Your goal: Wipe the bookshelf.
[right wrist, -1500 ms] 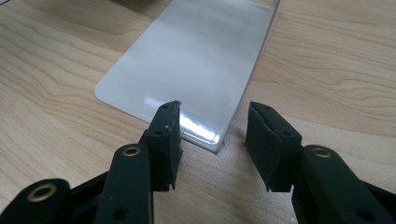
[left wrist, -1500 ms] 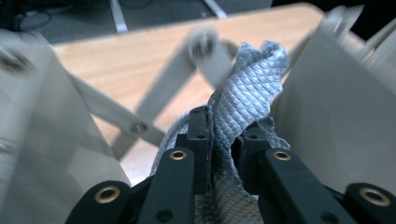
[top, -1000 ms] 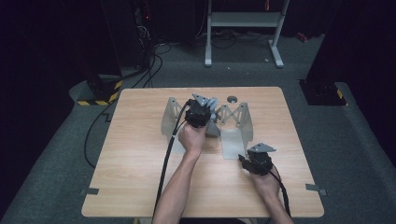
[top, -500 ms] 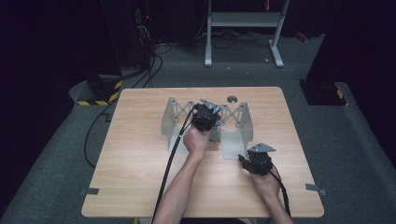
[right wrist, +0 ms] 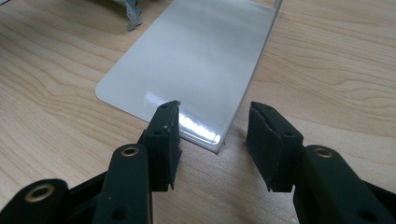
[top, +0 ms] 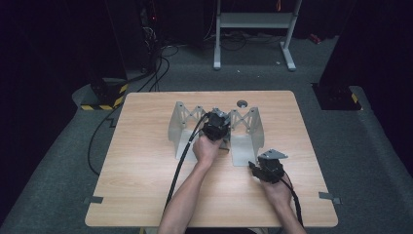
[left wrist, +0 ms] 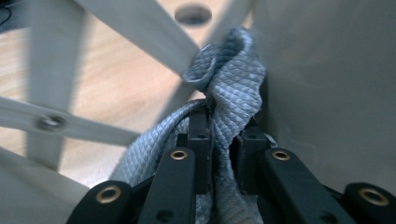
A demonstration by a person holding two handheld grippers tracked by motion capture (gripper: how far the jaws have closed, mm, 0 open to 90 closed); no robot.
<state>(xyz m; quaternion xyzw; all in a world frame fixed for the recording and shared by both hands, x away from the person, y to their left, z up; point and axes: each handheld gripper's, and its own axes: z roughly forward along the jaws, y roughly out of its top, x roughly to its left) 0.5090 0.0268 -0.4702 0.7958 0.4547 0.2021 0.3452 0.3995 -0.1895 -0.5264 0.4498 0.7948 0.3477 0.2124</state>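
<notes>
Since the earlier high view the left gripper (top: 215,129) has sunk lower into the metal rack (top: 180,122), while the right gripper (top: 267,168) has kept its place near the table's (top: 146,161) near right quarter.

High view: one wooden table carries one folding metal rack with zigzag struts. Two grippers are present, one in each hand. The left gripper sits between the rack's upright panels, just ahead of the left hand (top: 206,148). The right gripper rests at the near corner of the rack's flat base plate (top: 242,155), well apart from the left one. One round hole (top: 242,103) lies in the tabletop beyond the rack.

Left gripper view: one grey quilted cloth (left wrist: 233,79) is clamped between the two black jaws, which stand close together and pinch its folds. The cloth rises ahead of the fingertips and bunches against the rack panel to the right of the claw. Two crossing struts (left wrist: 140,28) pass to the left and ahead.

Right gripper view: the jaws stand apart with nothing between the pads. One glossy base plate (right wrist: 196,65) lies directly ahead; its near corner sits just between the two fingertips, closer to the left one. A scrap of the grey cloth (right wrist: 130,11) shows far ahead to the left.
</notes>
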